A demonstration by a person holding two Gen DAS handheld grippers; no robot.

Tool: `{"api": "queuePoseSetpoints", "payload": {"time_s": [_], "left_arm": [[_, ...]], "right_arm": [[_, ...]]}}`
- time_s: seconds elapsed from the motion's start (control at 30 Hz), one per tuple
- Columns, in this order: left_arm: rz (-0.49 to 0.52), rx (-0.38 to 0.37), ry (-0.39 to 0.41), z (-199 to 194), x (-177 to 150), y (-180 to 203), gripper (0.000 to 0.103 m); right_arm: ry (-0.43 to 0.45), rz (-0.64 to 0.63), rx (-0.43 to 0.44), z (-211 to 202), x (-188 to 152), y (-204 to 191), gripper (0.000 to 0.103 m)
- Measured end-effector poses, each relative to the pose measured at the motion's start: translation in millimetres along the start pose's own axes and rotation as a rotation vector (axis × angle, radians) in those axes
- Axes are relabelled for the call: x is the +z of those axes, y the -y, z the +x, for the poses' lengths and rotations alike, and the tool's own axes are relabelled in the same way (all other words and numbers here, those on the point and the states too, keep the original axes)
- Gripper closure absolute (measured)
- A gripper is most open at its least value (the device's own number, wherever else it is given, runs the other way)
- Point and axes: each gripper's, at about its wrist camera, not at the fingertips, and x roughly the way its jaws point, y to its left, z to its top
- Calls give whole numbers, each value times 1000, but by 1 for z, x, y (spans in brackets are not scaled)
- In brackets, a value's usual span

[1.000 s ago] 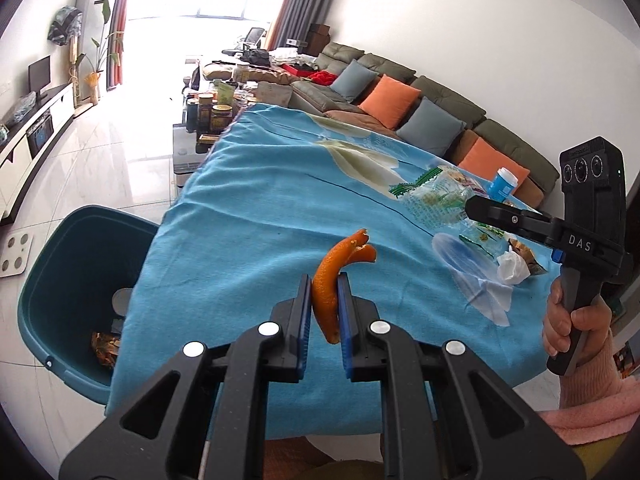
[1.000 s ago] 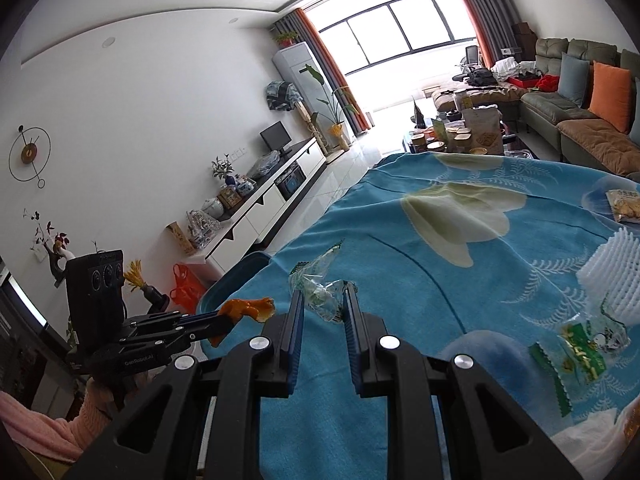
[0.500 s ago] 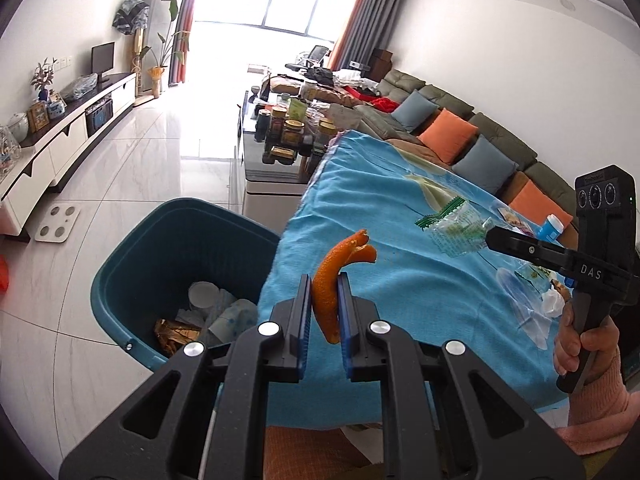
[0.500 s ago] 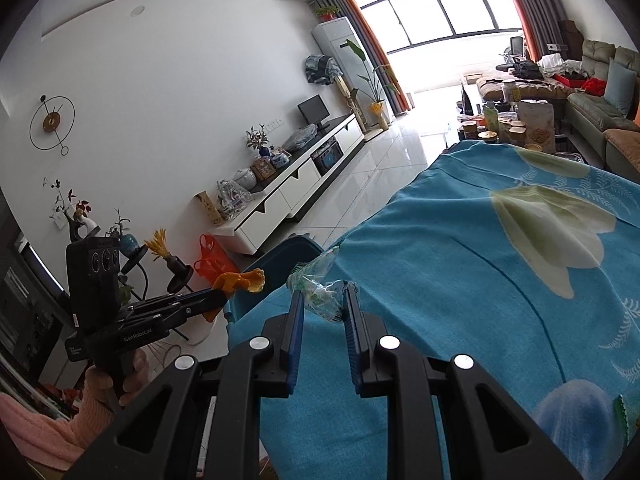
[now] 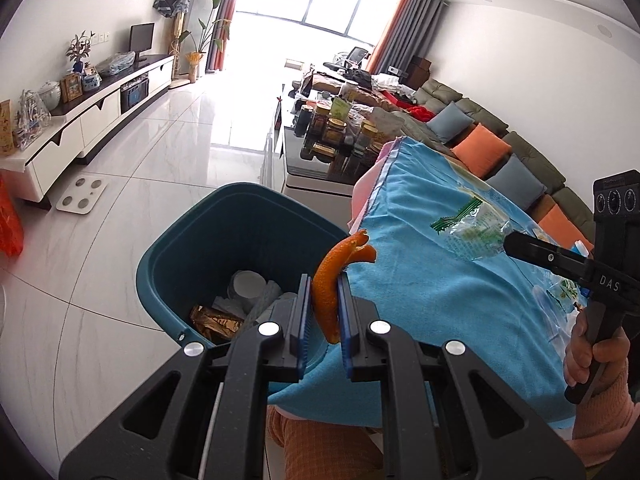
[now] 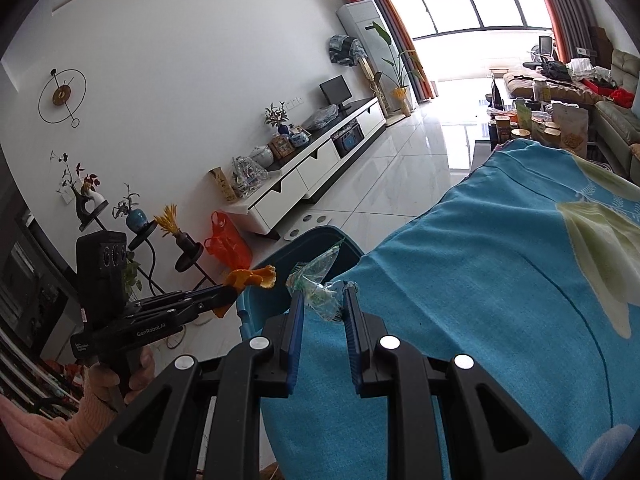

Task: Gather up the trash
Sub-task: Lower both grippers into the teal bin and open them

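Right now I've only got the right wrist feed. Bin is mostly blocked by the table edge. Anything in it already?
Observer: Yes. The left wrist view looks down into the teal bin: white paper cups and a shiny gold wrapper lie at the bottom.
Operator: Is the left gripper over the opening?
Observer: The left gripper holds the orange peel in line with the bin's near rim by the tablecloth; height I cannot tell.
Operator: More trash left on the table?
Observer: Yes, crumpled clear plastic and wrappers lie behind the right gripper.
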Motion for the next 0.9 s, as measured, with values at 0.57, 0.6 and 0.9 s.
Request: {"api": "queuePoseSetpoints", "payload": {"time_s": [0.57,0.6,0.9], "left_arm": [[-62,56,-35,15,-3,-30,90],[-65,60,-39,16,-3,-31,90],[-87,85,-68,34,-4,-36,90]], "right_arm": [[-62,-32,6,45,14,-17,84],[-66,-33,4,48,15,-18,84],[-111,-45,-5,73,16,-25,83]]}}
